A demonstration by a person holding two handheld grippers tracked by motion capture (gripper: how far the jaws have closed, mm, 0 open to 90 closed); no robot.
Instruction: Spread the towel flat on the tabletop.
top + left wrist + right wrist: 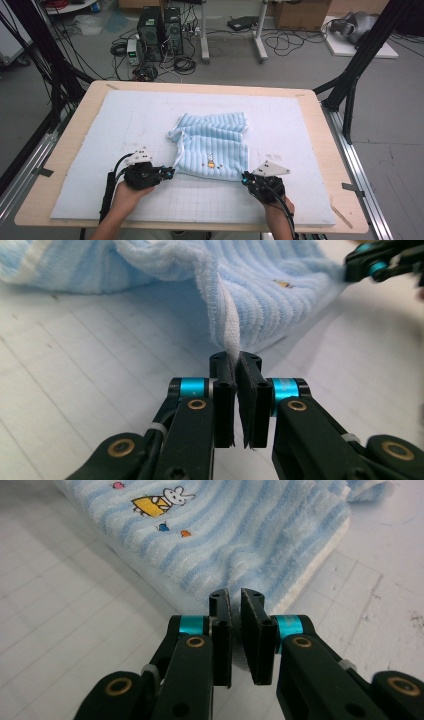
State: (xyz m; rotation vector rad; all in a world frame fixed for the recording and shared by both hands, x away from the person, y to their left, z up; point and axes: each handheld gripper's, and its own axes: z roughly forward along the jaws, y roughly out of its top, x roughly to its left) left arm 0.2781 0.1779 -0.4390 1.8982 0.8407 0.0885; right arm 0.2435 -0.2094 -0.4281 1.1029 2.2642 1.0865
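A light blue striped towel (212, 145) with a small rabbit picture (160, 502) lies bunched in the middle of the pale blue mat (100, 145). My left gripper (171, 172) is at the towel's near left corner, shut on its white hem (227, 335), and the cloth (260, 290) rises from the pads. My right gripper (245, 178) is at the near right corner. Its pads are shut on the towel's edge (225, 540), with a fold of cloth between them. The right gripper (375, 262) also appears far off in the left gripper view.
The mat covers a wooden table (320, 130). Black frame posts (360, 55) stand at both far corners. Computer towers (160, 30) and cables sit on the floor beyond the far edge. Bare mat lies all around the towel.
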